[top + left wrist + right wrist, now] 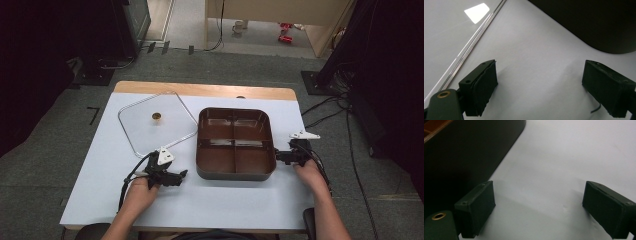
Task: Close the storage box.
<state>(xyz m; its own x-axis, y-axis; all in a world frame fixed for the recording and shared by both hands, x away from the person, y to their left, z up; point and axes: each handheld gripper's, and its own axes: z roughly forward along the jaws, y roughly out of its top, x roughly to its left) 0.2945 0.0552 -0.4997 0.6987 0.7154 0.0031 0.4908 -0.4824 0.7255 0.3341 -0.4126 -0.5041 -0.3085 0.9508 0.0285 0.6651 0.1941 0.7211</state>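
Overhead, tray (235, 142) between both grippers | left gripper (540, 87) agape, lid edge (469, 48) beside | right gripper (537, 207) agape

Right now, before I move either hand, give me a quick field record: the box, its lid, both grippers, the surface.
box: dark brown four-compartment square plastic box, open, compartments look empty
lid: clear square lid with small gold knob, flat on table, left of box
left gripper: open, holding nothing, near box's near-left corner
right gripper: open, holding nothing, beside box's right wall
surface: white table top
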